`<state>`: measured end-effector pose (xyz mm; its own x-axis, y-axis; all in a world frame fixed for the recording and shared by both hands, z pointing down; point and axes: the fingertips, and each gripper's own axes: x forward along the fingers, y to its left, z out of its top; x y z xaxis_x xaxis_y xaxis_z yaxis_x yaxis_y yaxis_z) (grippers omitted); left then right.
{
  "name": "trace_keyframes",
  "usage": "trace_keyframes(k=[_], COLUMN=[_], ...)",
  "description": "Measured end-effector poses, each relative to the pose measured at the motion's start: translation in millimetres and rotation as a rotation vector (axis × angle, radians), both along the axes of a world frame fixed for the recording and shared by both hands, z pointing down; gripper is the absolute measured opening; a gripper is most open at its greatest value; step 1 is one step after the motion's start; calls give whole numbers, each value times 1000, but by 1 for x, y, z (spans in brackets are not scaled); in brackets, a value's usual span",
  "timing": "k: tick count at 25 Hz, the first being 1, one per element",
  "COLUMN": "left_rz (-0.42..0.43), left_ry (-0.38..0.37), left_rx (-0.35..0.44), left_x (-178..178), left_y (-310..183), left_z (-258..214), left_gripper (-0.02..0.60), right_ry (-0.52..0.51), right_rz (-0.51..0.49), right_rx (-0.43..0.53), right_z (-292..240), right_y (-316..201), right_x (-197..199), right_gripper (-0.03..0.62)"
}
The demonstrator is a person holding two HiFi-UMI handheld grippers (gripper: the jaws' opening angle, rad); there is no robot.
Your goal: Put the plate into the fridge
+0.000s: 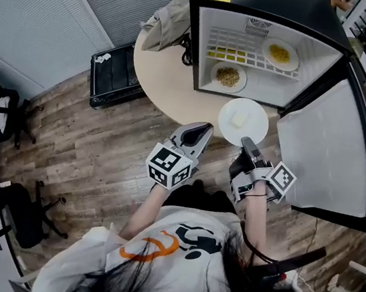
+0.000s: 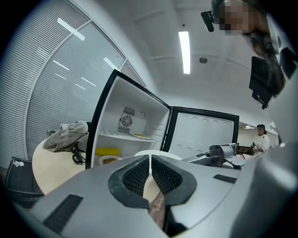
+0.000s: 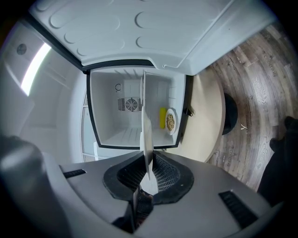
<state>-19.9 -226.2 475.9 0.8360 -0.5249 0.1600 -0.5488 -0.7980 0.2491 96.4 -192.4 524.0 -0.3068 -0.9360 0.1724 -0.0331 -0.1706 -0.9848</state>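
Overhead, in the head view, the fridge (image 1: pixel 257 0) stands open on the far side of the round counter (image 1: pixel 162 78), its door (image 1: pixel 325 142) swung out to the right. The right gripper (image 1: pixel 245 143) holds the white plate (image 1: pixel 243 120) by its near rim, just in front of the fridge's opening. The left gripper (image 1: pixel 205 127) sits close on the plate's left.

Inside, a shelf plate (image 1: pixel 279 53) and a floor plate (image 1: pixel 228 76) both carry food.

In the left gripper view, the fingers (image 2: pixel 135 176) are pressed together with nothing between them.

In the right gripper view, the fingers (image 3: pixel 165 174) are clamped on the plate's rim. The plate appears edge-on, pointing into the open fridge.
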Motion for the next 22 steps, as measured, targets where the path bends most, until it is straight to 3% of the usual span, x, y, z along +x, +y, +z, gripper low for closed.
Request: trace_keyframes(k=[9, 22], left_rz=[-20, -124], left_ry=[8, 2], left_rx=[-21, 2], left_x=[-1, -4], left_y=[-5, -50], left_z=[6, -2], left_gripper=[12, 12], right_ry=[14, 15], right_rz=[-24, -99], right_rx=[3, 57], right_z=[-6, -30], right_y=[-13, -100], right_x=[2, 11], right_gripper=[40, 40])
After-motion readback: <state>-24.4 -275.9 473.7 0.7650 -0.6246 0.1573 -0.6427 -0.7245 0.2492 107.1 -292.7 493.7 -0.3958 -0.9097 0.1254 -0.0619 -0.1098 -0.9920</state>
